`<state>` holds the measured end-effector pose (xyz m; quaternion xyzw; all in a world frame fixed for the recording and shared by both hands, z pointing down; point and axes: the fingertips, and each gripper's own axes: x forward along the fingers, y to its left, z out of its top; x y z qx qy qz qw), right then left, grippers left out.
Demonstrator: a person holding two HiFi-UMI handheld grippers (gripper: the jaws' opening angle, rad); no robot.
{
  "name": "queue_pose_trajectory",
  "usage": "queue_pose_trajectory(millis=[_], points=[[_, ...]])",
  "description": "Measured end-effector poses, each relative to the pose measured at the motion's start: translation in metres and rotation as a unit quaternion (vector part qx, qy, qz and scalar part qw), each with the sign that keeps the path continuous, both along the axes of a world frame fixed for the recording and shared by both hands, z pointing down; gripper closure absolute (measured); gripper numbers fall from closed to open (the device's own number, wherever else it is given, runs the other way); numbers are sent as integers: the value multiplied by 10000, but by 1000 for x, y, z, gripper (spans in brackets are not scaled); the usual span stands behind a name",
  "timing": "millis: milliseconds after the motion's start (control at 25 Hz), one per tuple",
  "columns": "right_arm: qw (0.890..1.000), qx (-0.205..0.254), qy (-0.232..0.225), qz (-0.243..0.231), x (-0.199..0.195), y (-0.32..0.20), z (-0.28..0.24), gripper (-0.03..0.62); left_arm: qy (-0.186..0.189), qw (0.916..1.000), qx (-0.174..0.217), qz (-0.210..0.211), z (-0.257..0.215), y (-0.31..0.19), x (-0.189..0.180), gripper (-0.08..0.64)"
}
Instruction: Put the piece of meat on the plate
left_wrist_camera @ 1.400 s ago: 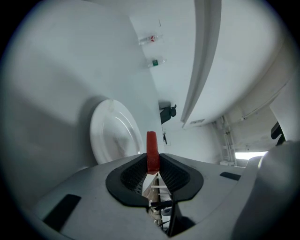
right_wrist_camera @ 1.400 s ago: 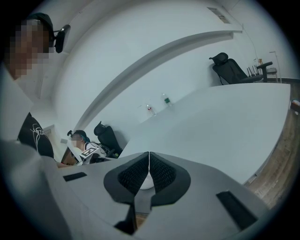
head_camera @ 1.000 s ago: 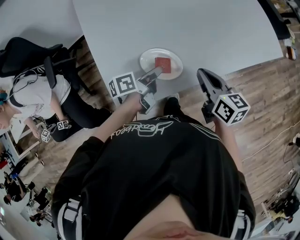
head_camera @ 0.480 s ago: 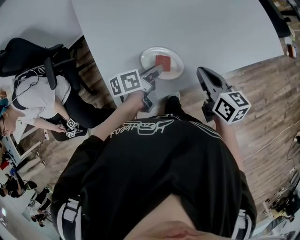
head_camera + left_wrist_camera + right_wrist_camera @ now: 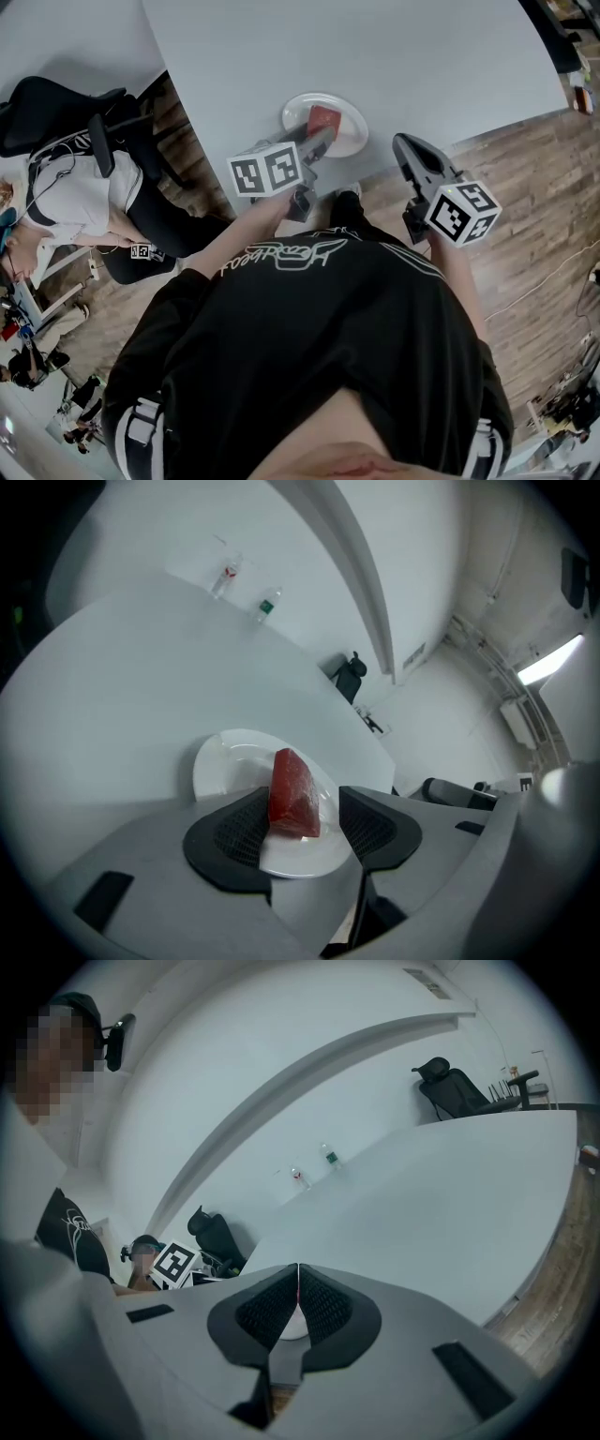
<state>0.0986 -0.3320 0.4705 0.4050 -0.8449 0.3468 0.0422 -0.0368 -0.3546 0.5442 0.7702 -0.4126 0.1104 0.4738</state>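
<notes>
Left tool (image 5: 306, 808) jaws just opened around the meat (image 5: 292, 789); right tool (image 5: 298, 1302) jaws together.

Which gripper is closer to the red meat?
The left gripper. Its fingers have just opened with the meat between them on the plate; the right gripper, shut, hangs apart, beside the plate.

Meat (image 5: 293, 794): deep red. Plate (image 5: 220, 761): white. Table (image 5: 375, 56): pale grey. Left gripper's marker cube (image 5: 267, 170), beside plate: black-and-white squares. Floor (image 5: 525, 187): brown wood-grain.

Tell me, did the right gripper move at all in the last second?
No. The right gripper sits at the same spot by the table's near edge as before, jaws together.
</notes>
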Motion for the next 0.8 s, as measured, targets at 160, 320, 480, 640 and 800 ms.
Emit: queue_pose_trajectory(millis=[160, 320, 480, 640, 800], points=[[10000, -20, -24, 13, 2, 2, 2, 582, -386, 9991, 141, 96, 3, 0, 0, 325], [10000, -28, -64, -28, 0, 5, 0, 581, -641, 9974, 189, 258, 3, 3, -1, 319], [10000, -32, -44, -39, -2, 8, -2, 582, -776, 9962, 260, 294, 0, 4, -4, 319], [9998, 1, 131, -115, -7, 10, 1, 582, -733, 9963, 348, 292, -5, 4, -9, 319], [9998, 47, 134, -171, -9, 12, -1, 583, -468, 9971, 556, 248, -22, 5, -7, 321]])
